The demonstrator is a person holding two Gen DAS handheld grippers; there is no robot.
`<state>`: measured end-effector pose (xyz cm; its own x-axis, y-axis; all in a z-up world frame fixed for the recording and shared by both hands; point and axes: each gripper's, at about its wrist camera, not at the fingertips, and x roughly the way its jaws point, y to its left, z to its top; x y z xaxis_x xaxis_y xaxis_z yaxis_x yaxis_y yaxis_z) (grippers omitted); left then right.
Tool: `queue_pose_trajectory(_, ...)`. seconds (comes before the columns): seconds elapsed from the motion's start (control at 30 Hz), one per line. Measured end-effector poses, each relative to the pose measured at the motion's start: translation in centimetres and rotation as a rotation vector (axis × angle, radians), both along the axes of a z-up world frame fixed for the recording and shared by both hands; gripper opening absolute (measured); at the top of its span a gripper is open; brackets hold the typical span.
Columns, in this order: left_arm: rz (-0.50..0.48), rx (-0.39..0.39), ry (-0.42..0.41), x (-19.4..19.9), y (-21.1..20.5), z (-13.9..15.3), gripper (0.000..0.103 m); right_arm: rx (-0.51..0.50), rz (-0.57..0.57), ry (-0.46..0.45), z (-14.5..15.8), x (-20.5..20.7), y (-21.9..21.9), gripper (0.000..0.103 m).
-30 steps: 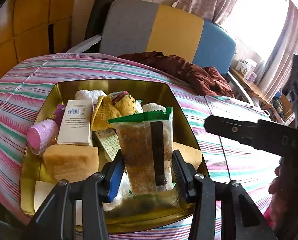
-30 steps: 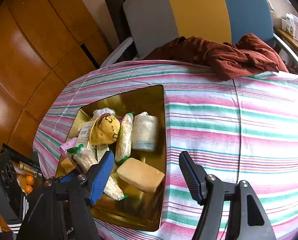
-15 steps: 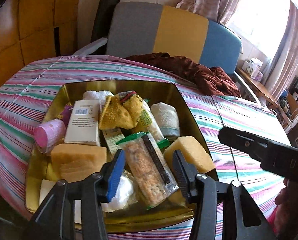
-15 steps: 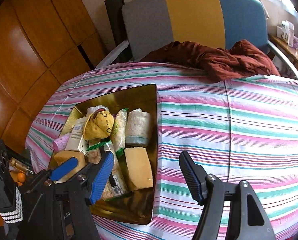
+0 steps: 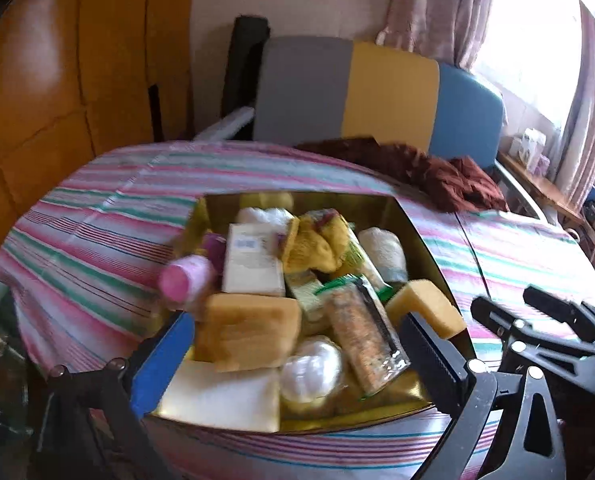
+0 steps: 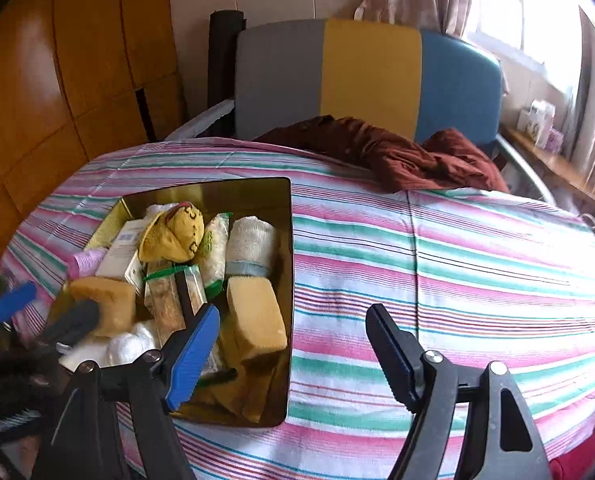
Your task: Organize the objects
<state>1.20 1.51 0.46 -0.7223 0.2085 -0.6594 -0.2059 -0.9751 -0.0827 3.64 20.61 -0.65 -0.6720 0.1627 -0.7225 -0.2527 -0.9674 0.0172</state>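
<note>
The left claw (image 5: 297, 354) stands spread wide, its jaws having just been opening, nothing pressed between the pads; it tilts downward, blue pad on the left, black ribbed pad on the right; the right claw (image 6: 293, 342) also angles down, jaws apart and just widening, empty; each claw shows at the other view's edge.

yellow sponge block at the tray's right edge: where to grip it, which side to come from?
Judging by its pose, come from above with the right hand-held gripper, open and nearest. Pinch the yellow sponge across its two long flat sides, mid-length. It lies flat and uncovered, but the gold tray wall hugs its right side, so that finger has little room.
</note>
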Motion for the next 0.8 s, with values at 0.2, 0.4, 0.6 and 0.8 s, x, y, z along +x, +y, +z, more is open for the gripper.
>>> queue_pose_trajectory(0.2,0.149,-0.087,0.04,1.4,-2.2,1.1,0.103,0.035,-0.01,0.034,0.2,1.1,-1.3,0.077)
queue_pose_trajectory(0.4,0.16,-0.031,0.055,2.8,-4.0,1.6,0.103,0.027,0.021,0.061,0.7,1.6,-2.2,0.077)
queue_pose_trajectory(0.6,0.176,0.022,0.045,3.0,-4.5,2.2,0.103,0.017,0.046,0.061,0.7,1.8,-3.0,0.077)
queue_pose_trajectory(0.8,0.165,0.018,0.042,3.2,-4.3,2.0,0.103,0.022,0.05,0.06,0.8,1.7,-3.3,0.077)
